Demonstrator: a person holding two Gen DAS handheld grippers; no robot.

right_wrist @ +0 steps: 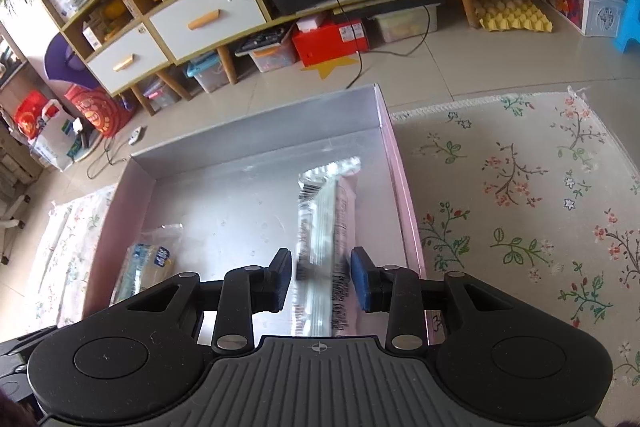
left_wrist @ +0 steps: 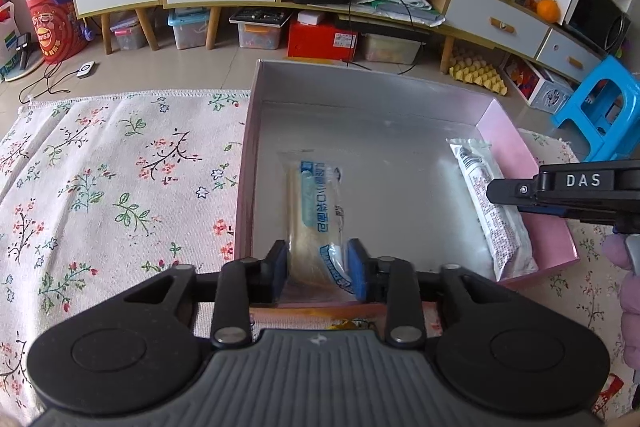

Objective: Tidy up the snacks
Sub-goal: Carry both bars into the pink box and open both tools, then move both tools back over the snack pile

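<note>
- Two snacks sit inside the pink box; judging by that, both placements look close to done, release is what's left.
- Left wrist view: left tongs pinch the near end of the clear bread pack, pads touching the wrapper on both sides. Pack lies lengthwise on the silver floor of the box, left of centre.
- Same view: the white wrapped bar lies along the box's right wall. Right tongs reach in from the right edge above it; finger spread can't be judged from here.
- Floral cloth under the box shows no other snacks on this side. Near edge is hidden by the gripper body, so more could be waiting there.
- Right wrist view: right tongs straddle the white wrapped bar, a visible gap on each side, so parted and gripping nothing. Bar is motion-blurred.
- This view alone settles the right tongs' spread. Bread pack shows at lower left, but the left tongs' grip on it is out of sight.
- Floral cloth right of the pink box also carries no snacks.
</note>
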